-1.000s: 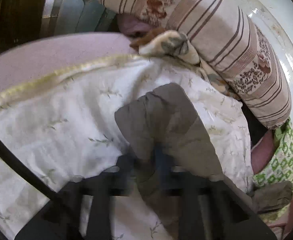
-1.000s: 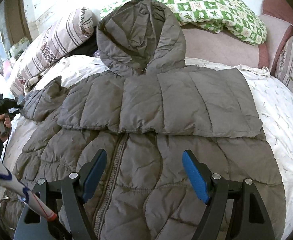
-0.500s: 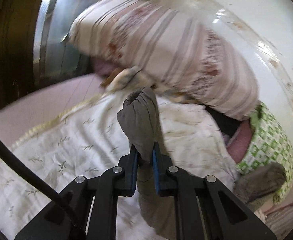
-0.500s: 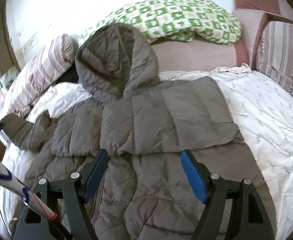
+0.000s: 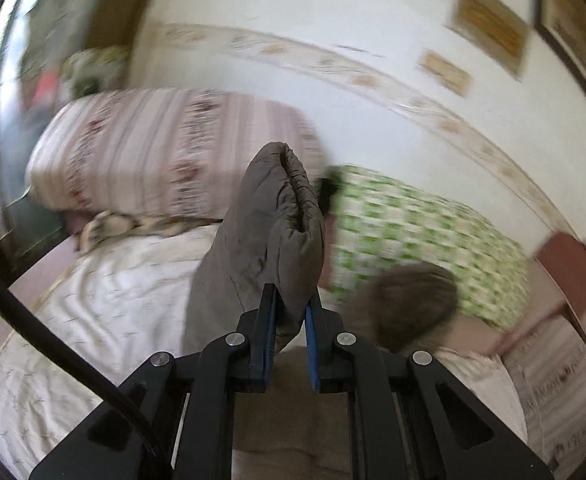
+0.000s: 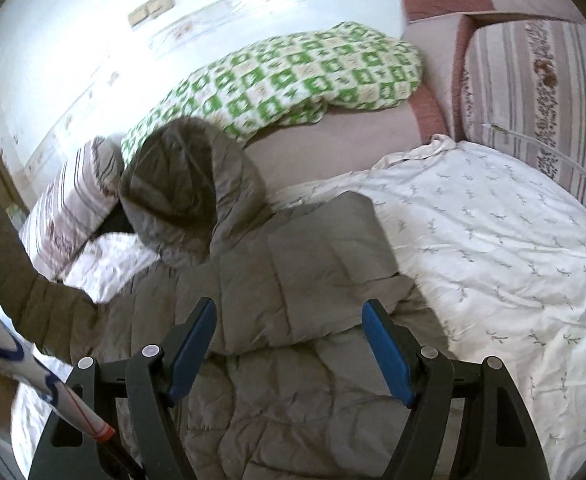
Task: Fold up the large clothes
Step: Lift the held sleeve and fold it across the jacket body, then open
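Above the bed [image 6: 493, 248], left gripper [image 5: 291, 304] pinches the sleeve [image 5: 269, 236], raised; right gripper [image 6: 289, 344] spread, over the jacket [image 6: 277, 312] lying flat. Step: folding sleeve inward, probably. Next: carry it across the chest, release.

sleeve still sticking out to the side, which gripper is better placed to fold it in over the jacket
Left. The left gripper is shut on the sleeve cuff and lifting it, while the right gripper hangs open above the jacket front, holding nothing.
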Action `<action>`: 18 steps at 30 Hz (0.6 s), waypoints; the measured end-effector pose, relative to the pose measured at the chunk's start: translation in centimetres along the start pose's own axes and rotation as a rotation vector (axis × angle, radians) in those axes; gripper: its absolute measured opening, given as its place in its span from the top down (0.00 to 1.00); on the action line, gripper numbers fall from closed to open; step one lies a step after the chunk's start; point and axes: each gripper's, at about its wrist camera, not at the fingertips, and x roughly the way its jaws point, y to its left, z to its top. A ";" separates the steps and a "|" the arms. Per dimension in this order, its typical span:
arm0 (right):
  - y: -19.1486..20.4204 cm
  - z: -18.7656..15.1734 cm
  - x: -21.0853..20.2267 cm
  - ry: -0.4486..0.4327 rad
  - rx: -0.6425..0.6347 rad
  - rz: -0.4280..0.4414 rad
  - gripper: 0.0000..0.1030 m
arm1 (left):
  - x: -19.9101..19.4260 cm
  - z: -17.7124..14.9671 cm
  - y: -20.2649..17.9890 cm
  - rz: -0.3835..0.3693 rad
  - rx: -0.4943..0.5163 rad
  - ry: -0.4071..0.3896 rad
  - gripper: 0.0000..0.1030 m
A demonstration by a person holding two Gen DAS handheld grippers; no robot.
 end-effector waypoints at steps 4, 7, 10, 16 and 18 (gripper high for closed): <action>-1.4 0.6 -0.7 -0.022 0.035 -0.014 0.23 | -0.1 -1.7 -7.2 -0.094 0.075 0.036 0.88; -2.5 0.9 -1.2 -0.029 0.063 -0.021 0.23 | 0.7 -4.1 -12.1 -0.161 0.116 0.083 0.88; -3.9 1.4 -1.9 -0.042 0.097 -0.027 0.23 | 2.1 -7.0 -16.1 -0.208 0.151 0.136 0.88; -6.1 1.9 -2.4 -0.046 0.148 -0.041 0.23 | 6.6 -14.4 -21.1 -0.249 0.183 0.267 0.88; -6.6 2.0 -2.3 -0.036 0.167 -0.033 0.23 | 8.9 -17.7 -21.6 -0.240 0.182 0.330 0.88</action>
